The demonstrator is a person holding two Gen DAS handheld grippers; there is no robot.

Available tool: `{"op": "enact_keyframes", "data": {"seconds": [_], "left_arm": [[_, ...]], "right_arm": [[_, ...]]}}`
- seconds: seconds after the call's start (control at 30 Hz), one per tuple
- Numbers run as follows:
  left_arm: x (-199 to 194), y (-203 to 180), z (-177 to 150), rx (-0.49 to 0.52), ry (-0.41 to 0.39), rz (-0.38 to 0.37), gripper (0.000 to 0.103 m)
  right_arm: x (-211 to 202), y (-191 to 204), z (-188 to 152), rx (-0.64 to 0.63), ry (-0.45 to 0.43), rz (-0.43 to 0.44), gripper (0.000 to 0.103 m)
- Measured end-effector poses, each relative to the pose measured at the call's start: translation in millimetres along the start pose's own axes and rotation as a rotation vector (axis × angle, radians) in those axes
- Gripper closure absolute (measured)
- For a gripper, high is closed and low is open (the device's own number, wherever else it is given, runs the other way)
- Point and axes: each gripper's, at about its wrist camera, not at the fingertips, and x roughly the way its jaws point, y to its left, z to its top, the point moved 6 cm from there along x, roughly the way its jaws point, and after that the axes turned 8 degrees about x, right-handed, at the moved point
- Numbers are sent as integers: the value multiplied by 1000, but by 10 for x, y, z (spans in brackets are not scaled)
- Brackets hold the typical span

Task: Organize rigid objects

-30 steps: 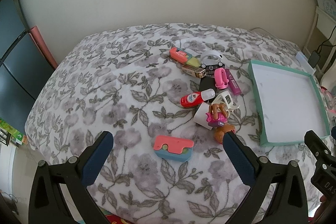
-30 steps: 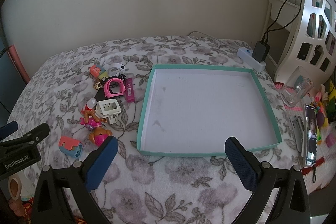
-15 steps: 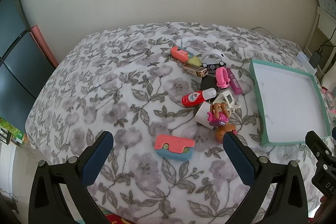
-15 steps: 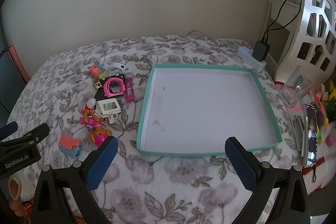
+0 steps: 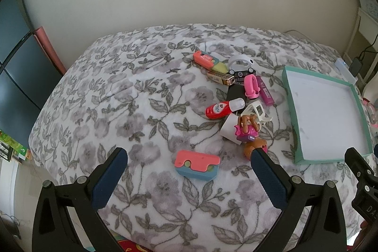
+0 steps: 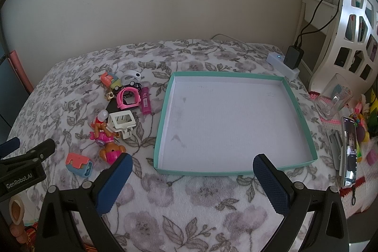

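Nothing looks sorted yet: the teal tray [image 6: 304, 126] holds nothing, and every toy lies on the floral blanket [image 5: 106, 98], so I judge the whole job is left to do. The left tongs [image 5: 189, 175] hang spread wide with nothing between the pads; directly ahead of them, between the two fingers, lies one pink-and-blue block [image 5: 198, 165], apart from the heap. Further ahead and to their right the pile counts, as far as I can separate it, one orange-and-yellow block [image 5: 208, 60], one white ring [image 5: 241, 62], one brass lighter [image 5: 221, 78], one small black car [image 5: 243, 73], one flat black piece under the others, one pink watch case [image 5: 251, 86], one magenta tube [image 5: 266, 93], one red bottle [image 5: 223, 108], one white clip [image 5: 256, 111], one white cup and two puppy figures [image 5: 248, 131]. The right tongs [image 6: 192, 177] are likewise spread and empty, with the tray just ahead of them and the pile off to their left.
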Motion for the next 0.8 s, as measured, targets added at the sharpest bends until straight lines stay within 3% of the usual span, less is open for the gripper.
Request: {"op": "enact_keyframes", "data": {"seconds": [0.8], "left_arm": [[13, 2, -14, 0, 5, -4, 0]], "right_arm": [[-13, 0, 4, 0, 2, 1, 0]]}}
